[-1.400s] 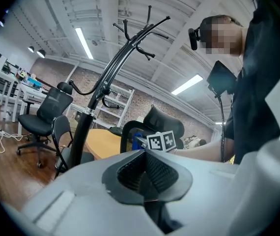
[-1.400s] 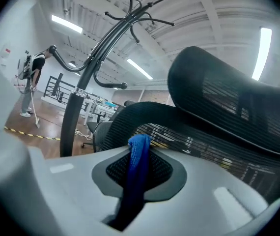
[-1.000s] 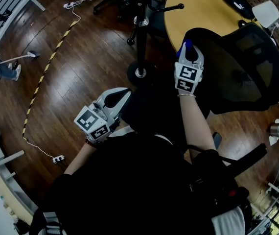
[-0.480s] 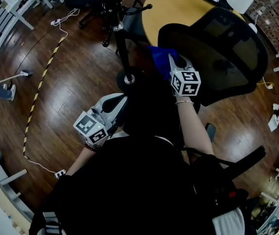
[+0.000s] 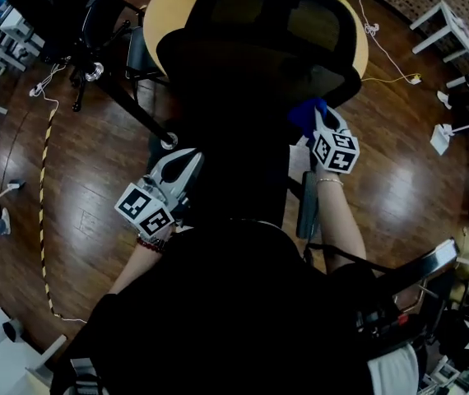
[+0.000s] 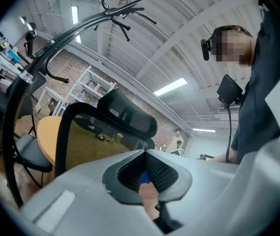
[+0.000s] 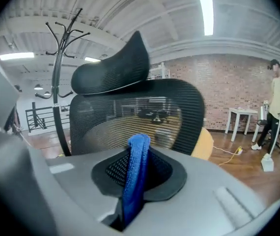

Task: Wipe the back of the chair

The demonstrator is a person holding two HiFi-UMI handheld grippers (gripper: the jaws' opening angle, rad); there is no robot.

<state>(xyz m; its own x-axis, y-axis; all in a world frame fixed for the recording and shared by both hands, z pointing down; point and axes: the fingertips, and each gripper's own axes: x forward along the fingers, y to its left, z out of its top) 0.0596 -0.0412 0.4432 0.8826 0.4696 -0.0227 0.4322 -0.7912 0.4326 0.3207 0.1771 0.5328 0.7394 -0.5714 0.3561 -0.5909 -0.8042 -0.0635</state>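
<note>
**Head view.** Two claws, one chair and one cloth are visible. The left claw (image 5: 183,161) is held low beside the body, at 7 o'clock from the black chair (image 5: 259,64) and apart from it. The right arm reaches forward. The right claw (image 5: 320,122) carries the blue cloth (image 5: 304,113) at the 4 o'clock edge of the chair back; contact cannot be confirmed. One round tabletop (image 5: 164,6) lies beyond the chair at 12 o'clock.

**Left gripper view.** The jaw tips meet with nothing clamped. The chair's mesh back (image 6: 88,141) stands at 10 o'clock.

**Right gripper view.** The jaws are closed on one upright fold of the cloth. The mesh back fills 12 o'clock, with the headrest (image 7: 113,70) above it and one coat stand (image 7: 56,82) at 10 o'clock.
</note>
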